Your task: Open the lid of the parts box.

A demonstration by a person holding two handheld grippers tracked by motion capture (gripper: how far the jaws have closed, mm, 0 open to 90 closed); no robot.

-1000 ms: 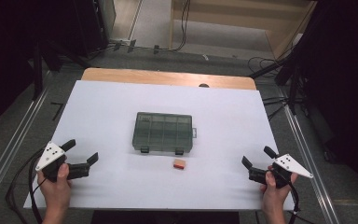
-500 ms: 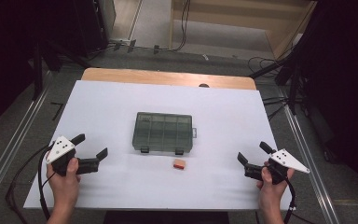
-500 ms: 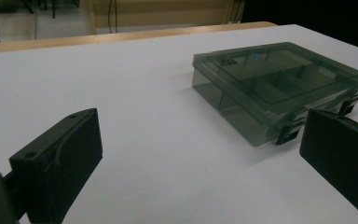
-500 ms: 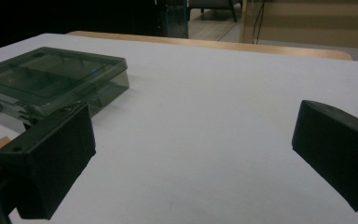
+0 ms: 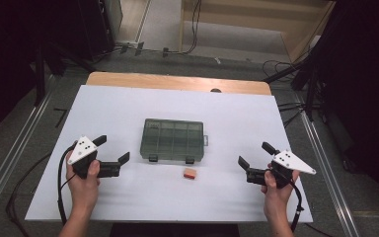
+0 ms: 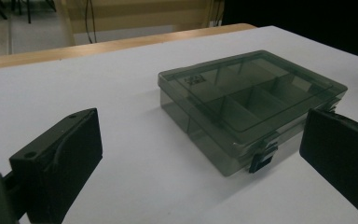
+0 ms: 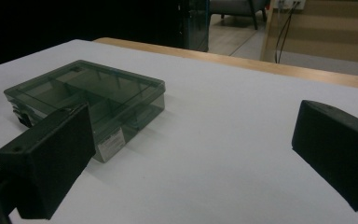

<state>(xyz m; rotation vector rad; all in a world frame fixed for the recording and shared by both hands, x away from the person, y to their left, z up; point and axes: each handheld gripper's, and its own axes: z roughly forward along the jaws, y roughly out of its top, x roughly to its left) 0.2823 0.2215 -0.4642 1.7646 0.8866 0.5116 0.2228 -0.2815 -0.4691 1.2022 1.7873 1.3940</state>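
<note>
Right now my attention is on the smoky see-through box (image 5: 173, 139), which lies flat near the middle of the white table (image 5: 128, 103) with its lid shut. From the left gripper view I can see dividers through the lid and 2 dark latches on the wall facing me; one latch (image 6: 259, 158) sits close to the right-hand jaw in that view. A small label (image 7: 110, 141) shows on the end wall in the right gripper view. Just in front of the box, toward my side and a little to its right, lies a small orange block (image 5: 190, 173), apart from the box and touching nothing else.

My left gripper (image 5: 113, 154) sits left of the box, near its front corner, held in a hand (image 5: 84, 180) low over the table. Its jaws are spread wide with nothing between them, and they point toward the box. My right gripper (image 5: 256, 157) is well off to the right, farther from the box than the left one, also gripped by a hand (image 5: 276, 190). Its jaws stand wide apart too, bare, angled toward the box and the block. A black cable (image 5: 60, 187) trails from the left gripper down past the table's edge.
</note>
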